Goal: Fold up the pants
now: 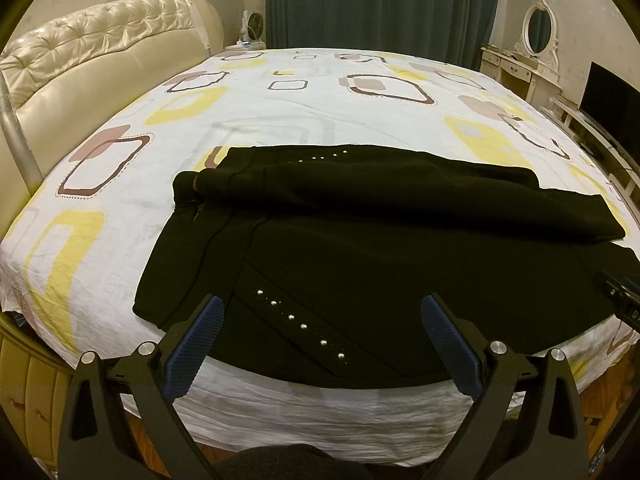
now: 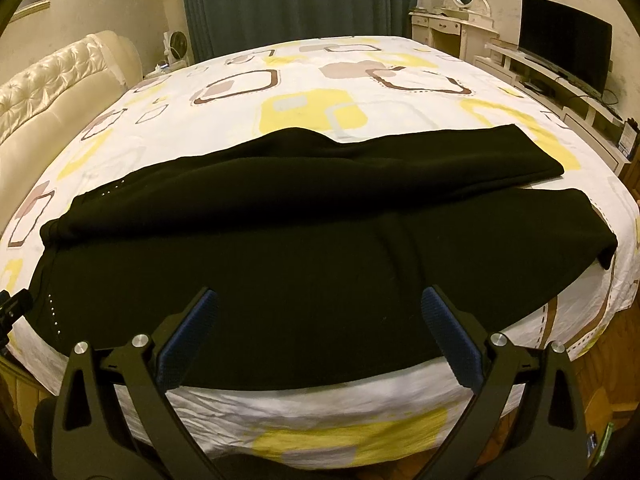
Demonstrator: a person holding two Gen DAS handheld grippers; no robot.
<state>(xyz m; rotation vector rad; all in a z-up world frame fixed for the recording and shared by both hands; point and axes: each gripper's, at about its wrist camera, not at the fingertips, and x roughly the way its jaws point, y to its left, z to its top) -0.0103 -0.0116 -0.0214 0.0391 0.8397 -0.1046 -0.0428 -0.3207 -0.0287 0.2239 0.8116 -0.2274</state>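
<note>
Pants spread flat, first fold not yet begun

Pants (image 1: 360, 248) lie across the near part of the bed (image 1: 280, 100), spread sideways along its front edge, black against the patterned sheet. You see the waist end toward your left, where a diagonal row of studs (image 1: 300, 326) marks the near hip, and the two legs run off to your right. The far leg (image 2: 440, 160) sits a little apart from the near leg (image 2: 520, 232) at the cuffs, with a sliver of sheet showing between them.

Your left gripper (image 1: 320, 340) hangs over the near edge by the studded hip, its jaws spread wide and holding nothing. Your right gripper (image 2: 320, 332) hangs over the near leg further along, jaws likewise wide apart and empty. Neither blue pad touches cloth as far as these views show.

You appear to be at the start of the lengthwise fold: laying one leg over the other. For that you need each gripper to come down onto the near edge of the cloth, left at the waistband, right toward the cuff, and pinch only the near leg's layers. Then carry both ends together over to the far leg, keeping the fabric taut between your hands so it lands without a ridge. The hump along the middle suggests loose cloth there, so watch it.
</note>
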